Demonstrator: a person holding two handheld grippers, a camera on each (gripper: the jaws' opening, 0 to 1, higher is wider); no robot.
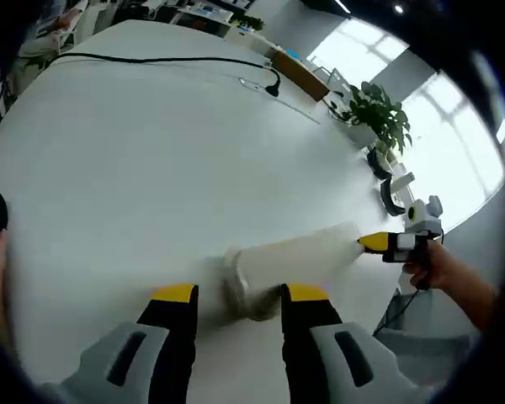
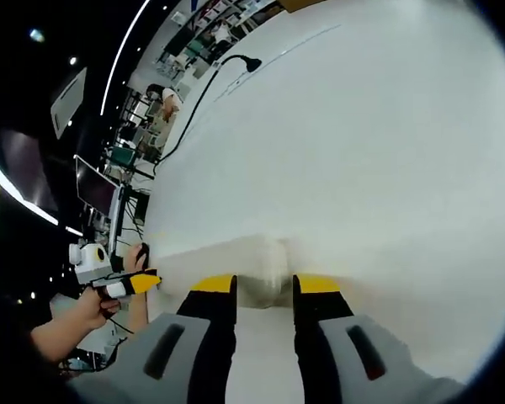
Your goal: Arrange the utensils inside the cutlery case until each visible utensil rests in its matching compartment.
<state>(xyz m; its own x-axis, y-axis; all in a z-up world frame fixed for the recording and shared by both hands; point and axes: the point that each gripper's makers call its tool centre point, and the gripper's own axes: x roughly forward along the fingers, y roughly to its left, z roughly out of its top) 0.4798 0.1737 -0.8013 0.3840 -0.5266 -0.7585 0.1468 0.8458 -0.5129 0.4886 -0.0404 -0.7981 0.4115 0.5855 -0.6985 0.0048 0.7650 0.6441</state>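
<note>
From the left gripper view, the white table [image 1: 151, 151] stretches wide and bare ahead, with plenty of open surface on every side of the work. A black cable [image 1: 168, 59] trails along its far side, and past the right-hand edge stands a potted plant [image 1: 374, 109] against the bright windows.

The left gripper [image 1: 237, 295] sits low over the near part of the table, its yellow-tipped jaws spread apart with a clear gap between them. Just beyond that gap lies the cutlery case [image 1: 290, 261], a pale, soft-looking roll; its near end sits between the jaw tips, though I cannot tell whether they touch it. Its long axis runs from that near end away toward the right. At its far end the right gripper [image 1: 379, 244] comes in, held by a hand [image 1: 442, 269], its yellow tip right at the case's end.

In the right gripper view, the left gripper [image 2: 139, 282] shows at the left, near the table edge. The case [image 2: 236, 261] lies crosswise before the right gripper [image 2: 264, 288], whose jaws stand parted around one end. No utensils can be made out.
</note>
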